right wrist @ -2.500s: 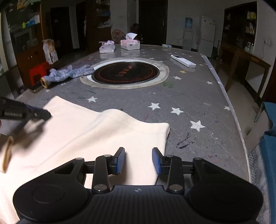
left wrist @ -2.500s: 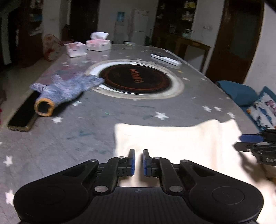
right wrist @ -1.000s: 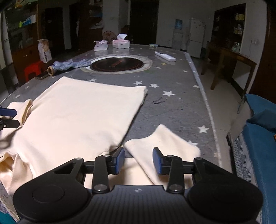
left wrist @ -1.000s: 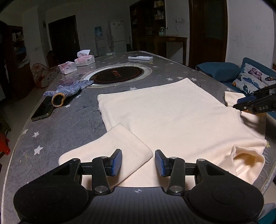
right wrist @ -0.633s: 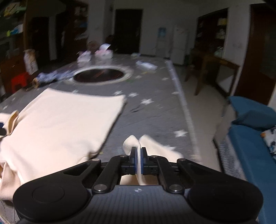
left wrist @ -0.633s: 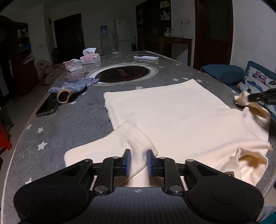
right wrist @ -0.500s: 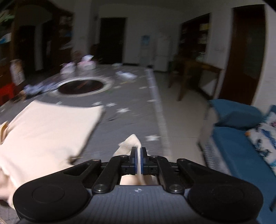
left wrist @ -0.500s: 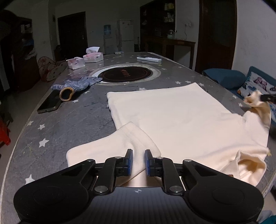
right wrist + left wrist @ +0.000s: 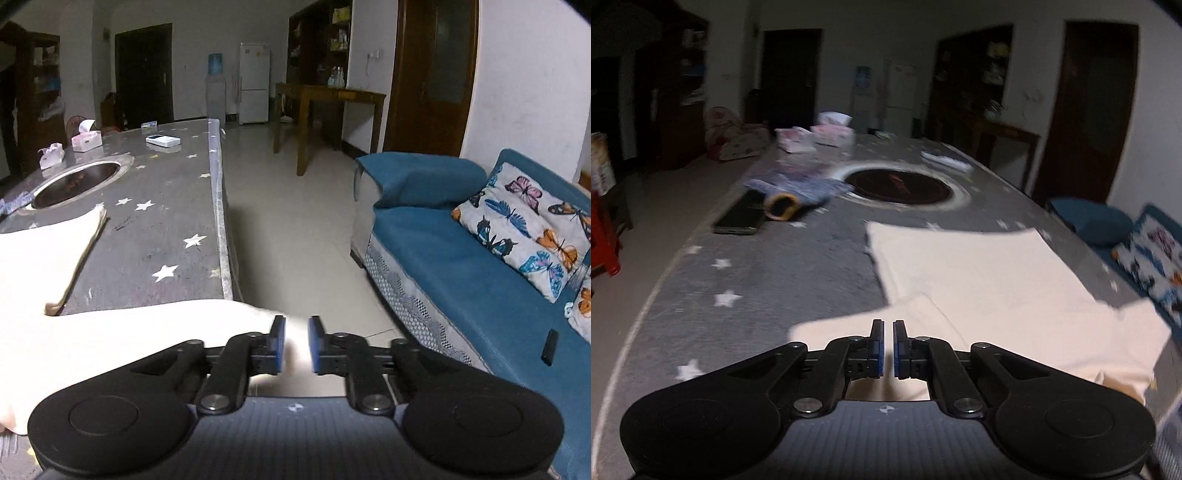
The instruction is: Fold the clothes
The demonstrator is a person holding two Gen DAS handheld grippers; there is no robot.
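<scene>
Left tool (image 9: 888, 345) clamped together on left sleeve (image 9: 849, 326) near worktop (image 9: 798, 266) near-left edge. Right tool (image 9: 296, 345) jaws just opening, apart, right sleeve (image 9: 177, 325) between pads at near-right corner, overhanging edge. Cream shirt (image 9: 975, 269) body flat mid-worktop. Glove (image 9: 798, 192), phone (image 9: 740, 218) beyond, left edge. Risk: loose right grip drops sleeve off edge; uneven pull skews fold.
</scene>
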